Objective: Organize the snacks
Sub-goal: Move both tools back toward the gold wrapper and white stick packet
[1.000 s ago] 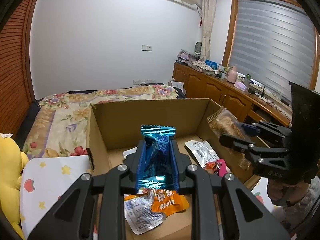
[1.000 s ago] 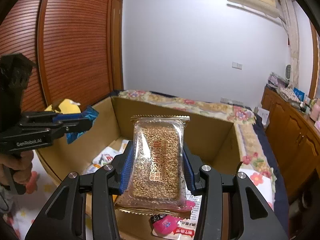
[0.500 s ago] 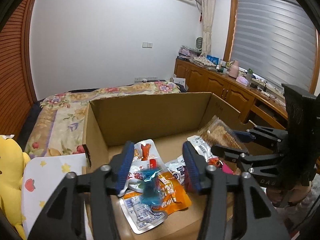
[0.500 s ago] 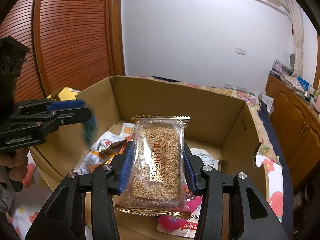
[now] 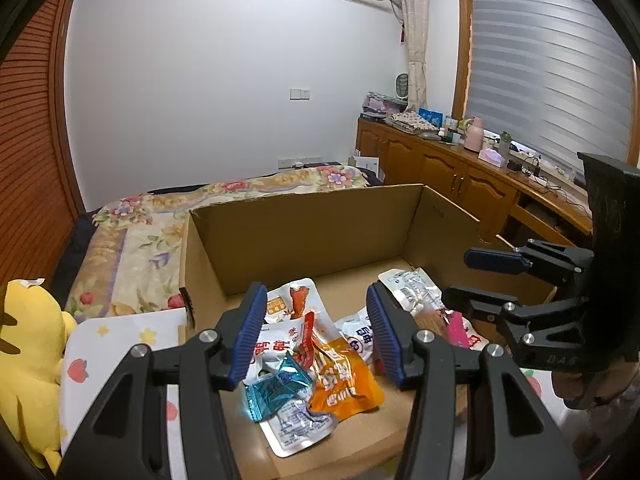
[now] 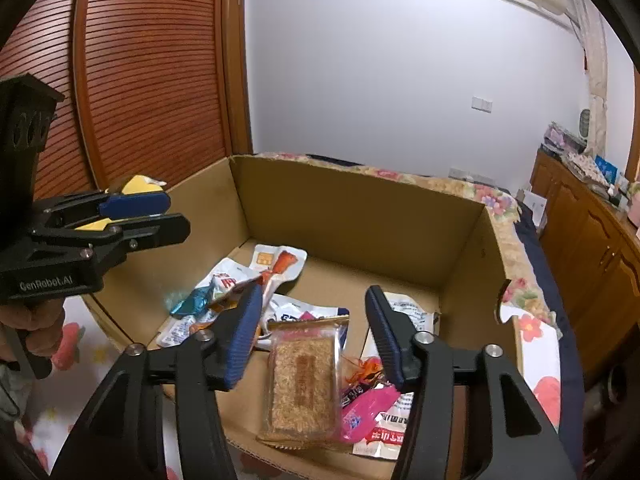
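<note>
Snacks lie in the cardboard box [image 5: 304, 224]: the blue candy [image 5: 276, 390] near its front, the grain bar [image 6: 302, 384] there too. Above the box, the left gripper [image 5: 316, 328] and right gripper [image 6: 314, 332] both gape wide, holding nothing.

right claw [image 6: 314, 334] spread wide above sesame bar [image 6: 303, 384] among snack packets in cardboard box [image 6: 360, 208]

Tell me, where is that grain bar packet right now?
In the right wrist view the grain bar packet lies in the cardboard box, beside a pink wrapper.
</note>
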Motion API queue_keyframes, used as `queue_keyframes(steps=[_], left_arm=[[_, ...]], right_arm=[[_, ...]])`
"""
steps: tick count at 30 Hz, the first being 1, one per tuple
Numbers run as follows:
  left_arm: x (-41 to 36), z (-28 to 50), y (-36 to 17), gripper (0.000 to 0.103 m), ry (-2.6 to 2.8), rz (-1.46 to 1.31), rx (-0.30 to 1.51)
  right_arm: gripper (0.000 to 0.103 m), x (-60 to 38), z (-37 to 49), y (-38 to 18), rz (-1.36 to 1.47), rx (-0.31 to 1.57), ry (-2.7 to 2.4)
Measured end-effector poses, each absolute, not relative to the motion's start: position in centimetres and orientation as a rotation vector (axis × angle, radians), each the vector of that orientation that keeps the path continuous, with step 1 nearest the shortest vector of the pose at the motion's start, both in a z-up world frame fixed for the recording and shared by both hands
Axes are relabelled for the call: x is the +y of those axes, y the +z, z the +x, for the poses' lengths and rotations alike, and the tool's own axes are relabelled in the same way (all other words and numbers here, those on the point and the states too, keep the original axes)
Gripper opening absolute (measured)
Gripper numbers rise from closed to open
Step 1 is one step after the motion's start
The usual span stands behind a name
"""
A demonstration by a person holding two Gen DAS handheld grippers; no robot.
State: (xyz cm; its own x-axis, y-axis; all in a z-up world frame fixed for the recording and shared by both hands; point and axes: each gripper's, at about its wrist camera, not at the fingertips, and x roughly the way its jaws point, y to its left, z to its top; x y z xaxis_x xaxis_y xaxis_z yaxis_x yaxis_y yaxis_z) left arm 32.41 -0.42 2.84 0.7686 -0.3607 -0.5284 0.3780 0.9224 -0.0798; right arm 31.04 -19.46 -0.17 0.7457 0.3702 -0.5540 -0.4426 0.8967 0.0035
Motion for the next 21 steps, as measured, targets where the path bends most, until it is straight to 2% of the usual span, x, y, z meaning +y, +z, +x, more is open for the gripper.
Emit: queue_keyframes(steps=[11,16,18,21], left_arm=[[0.2,30.2,4.1,0.054,-0.398,0.043,0.543],[0.6,28.5,4.8,0.068,-0.395,0.043,0.523],[0.6,27.7,5.0,0.080,-0.394,0.046,0.514],[0.7,26.2,5.3,0.092,-0.393,0.045,0.497]], right_arm=[[0.057,-20.4,28.0,1.8,-0.115,0.532,0.425],[0.057,-21.1,25.8,2.5,-0.086,0.512,0.419],[0.057,-21.3,25.0,2.7,-0.076,0.511,0.418],[0.057,-21.5,23.7,2.9,-0.069,0.504,0.415]])
